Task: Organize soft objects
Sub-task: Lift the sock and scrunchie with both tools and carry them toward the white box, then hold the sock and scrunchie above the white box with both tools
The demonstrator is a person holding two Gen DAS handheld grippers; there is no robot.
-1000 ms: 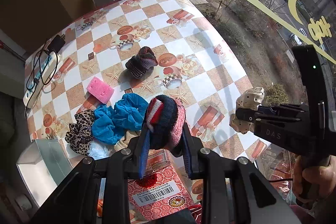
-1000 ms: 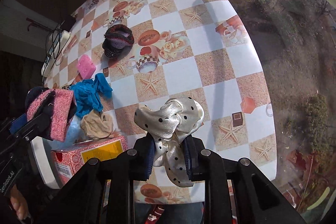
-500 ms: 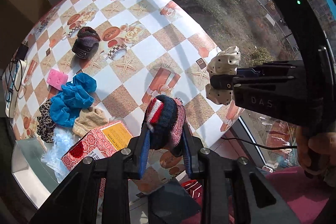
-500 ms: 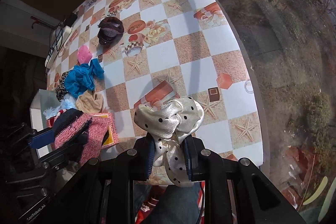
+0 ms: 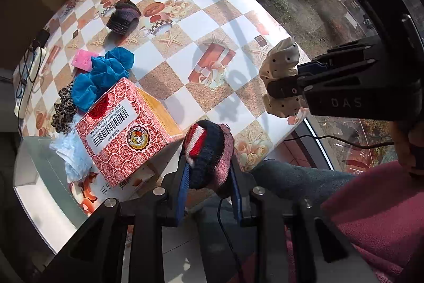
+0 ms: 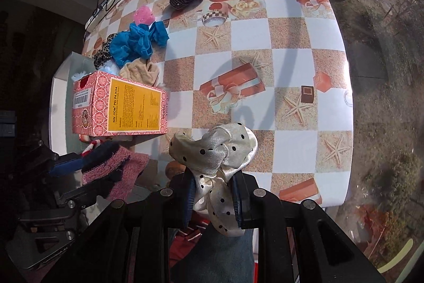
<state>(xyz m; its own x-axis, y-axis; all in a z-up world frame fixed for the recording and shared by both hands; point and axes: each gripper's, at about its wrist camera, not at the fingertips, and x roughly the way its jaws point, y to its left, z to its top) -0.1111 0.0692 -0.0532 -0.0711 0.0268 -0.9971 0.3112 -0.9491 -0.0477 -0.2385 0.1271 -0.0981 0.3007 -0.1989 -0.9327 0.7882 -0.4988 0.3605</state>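
My left gripper (image 5: pixel 209 174) is shut on a knitted navy, red and pink scrunchie (image 5: pixel 209 150), held off the table's near edge above my lap. My right gripper (image 6: pixel 214 192) is shut on a cream polka-dot scrunchie (image 6: pixel 217 150), also at the near edge; it shows in the left wrist view (image 5: pixel 281 76) too. On the table lie a dark purple knitted scrunchie (image 5: pixel 123 16), a blue scrunchie (image 5: pixel 100 78), a leopard scrunchie (image 5: pixel 63 108), a beige scrunchie (image 6: pixel 140 70), a pale blue fluffy one (image 5: pixel 74 153) and a pink sponge (image 5: pixel 82 60).
A red and yellow carton (image 5: pixel 124 129) lies near the table's front left. A white tray (image 5: pixel 34 177) sits past the left edge. A power strip with cables (image 6: pixel 108 7) lies at the far left. The checkered tablecloth (image 5: pixel 212 17) covers the table; a window is on the right.
Both grippers have drawn back toward me, from over the table to its near edge, each still holding its scrunchie. The table objects have not moved.
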